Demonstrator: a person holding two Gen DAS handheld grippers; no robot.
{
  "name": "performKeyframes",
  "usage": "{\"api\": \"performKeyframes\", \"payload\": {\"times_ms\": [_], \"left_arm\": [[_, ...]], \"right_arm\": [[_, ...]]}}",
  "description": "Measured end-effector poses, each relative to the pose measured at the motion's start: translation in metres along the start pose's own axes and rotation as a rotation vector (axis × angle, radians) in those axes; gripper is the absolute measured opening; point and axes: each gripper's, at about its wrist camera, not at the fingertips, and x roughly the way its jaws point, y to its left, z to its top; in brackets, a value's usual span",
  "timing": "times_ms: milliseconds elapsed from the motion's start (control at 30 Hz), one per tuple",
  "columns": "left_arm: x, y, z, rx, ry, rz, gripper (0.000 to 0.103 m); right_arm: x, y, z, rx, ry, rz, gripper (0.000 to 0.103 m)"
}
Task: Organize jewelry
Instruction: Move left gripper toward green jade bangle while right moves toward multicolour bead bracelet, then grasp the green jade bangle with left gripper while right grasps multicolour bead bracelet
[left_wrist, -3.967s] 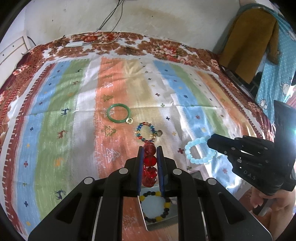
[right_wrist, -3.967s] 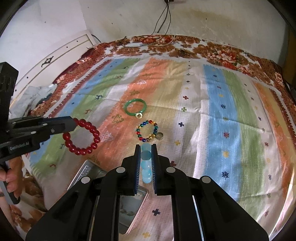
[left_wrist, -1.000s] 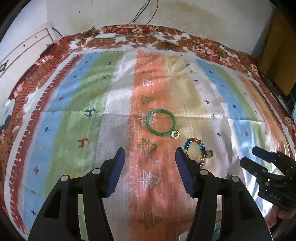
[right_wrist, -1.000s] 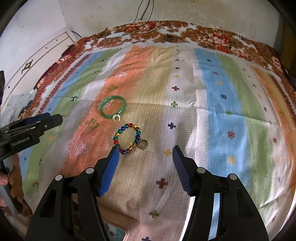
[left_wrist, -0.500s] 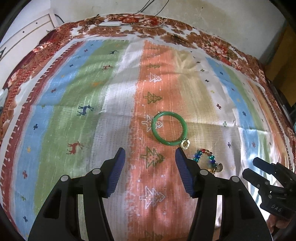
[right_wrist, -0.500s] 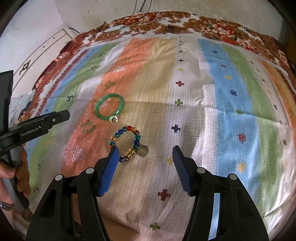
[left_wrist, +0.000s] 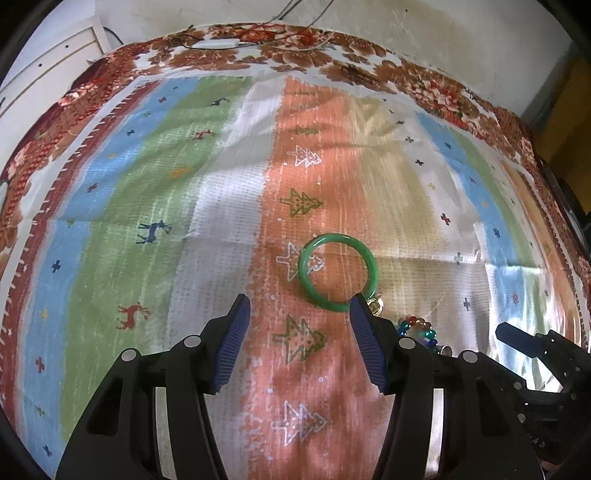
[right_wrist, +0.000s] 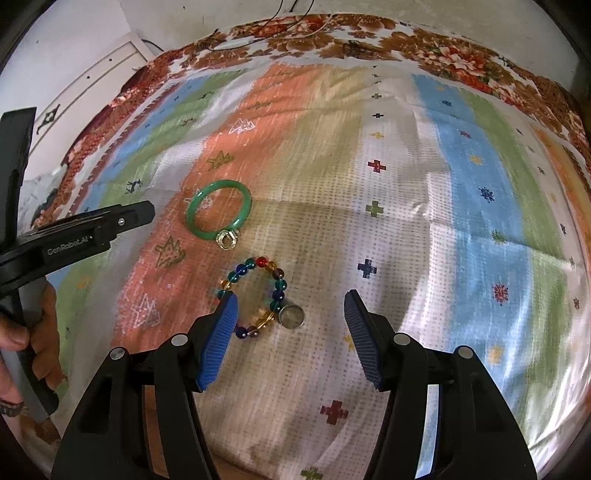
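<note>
A: Both grippers have come down closer to the bed cover since a moment ago, and the green bangle now sits just past the tips of the left gripper. Before that, each one held a bead bracelet. Now both are empty.

B: So the jaws are apart?

A: Yes. The left gripper's blue pads stand wide with only cloth between them. The right gripper is the same, wide and holding nothing.

B: What can go wrong?

A: The green bangle looks hard, smooth and shiny. I think it can slip out if the pads pinch only its rim. Its little gold charm hangs on the near side and can get in the way.

B: And the other one?

A: The colourful bead bracelet is floppy. The right gripper's left pad already covers a bit of it. If the jaws close there, I think they catch just a few beads, or push the silver charm aside.

B: Where are they on the bed cover?

A: Near the middle, on the orange stripe and the pale stripe beside it. The bangle lies nearer the far flowery edge, the bead bracelet just beside it toward the near edge, not touching.
</note>
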Motion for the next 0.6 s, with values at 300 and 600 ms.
{"api": "performKeyframes", "payload": {"times_ms": [300,600], "left_arm": [[0.018,0.0,0.01,-0.002,0.01,0.013,0.056],[0.039,0.0,0.017,0.001,0.039,0.022,0.056]], "right_arm": [[0.016,0.002,0.007,-0.02,0.017,-0.006,0.06],[0.036,0.01,0.012,-0.055,0.046,-0.02,0.06]]}}
